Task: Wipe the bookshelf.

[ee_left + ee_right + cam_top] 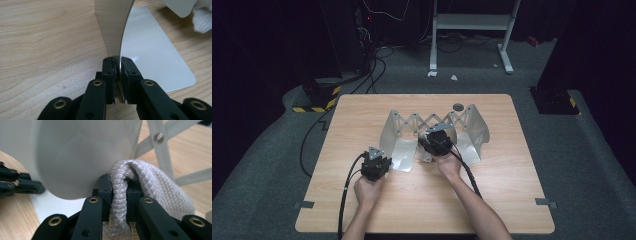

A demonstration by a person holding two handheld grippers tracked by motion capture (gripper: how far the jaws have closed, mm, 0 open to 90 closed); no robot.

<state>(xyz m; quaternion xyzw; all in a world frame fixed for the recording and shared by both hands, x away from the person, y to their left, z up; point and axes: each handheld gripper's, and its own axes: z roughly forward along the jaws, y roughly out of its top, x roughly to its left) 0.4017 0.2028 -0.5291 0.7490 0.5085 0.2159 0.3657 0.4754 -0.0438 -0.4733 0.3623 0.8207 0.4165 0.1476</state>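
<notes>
Cloth (pixel 150 192) pinched in right tool (pixel 120 192), left tool (pixel 119 66) clamping metal rack's (pixel 472 125) panel edge, table (pixel 362 110) open around.

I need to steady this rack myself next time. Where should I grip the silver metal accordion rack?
Grip the silver metal accordion rack by the thin upright edge of its end panel, coming in level from the near side, as the left gripper does: that sheet is thin enough to fit between the jaws.

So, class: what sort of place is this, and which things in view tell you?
Probably a lab or recording room: a lone wooden table on grey carpet, hazard-striped stand bases, loose cables and dark surroundings.
</notes>
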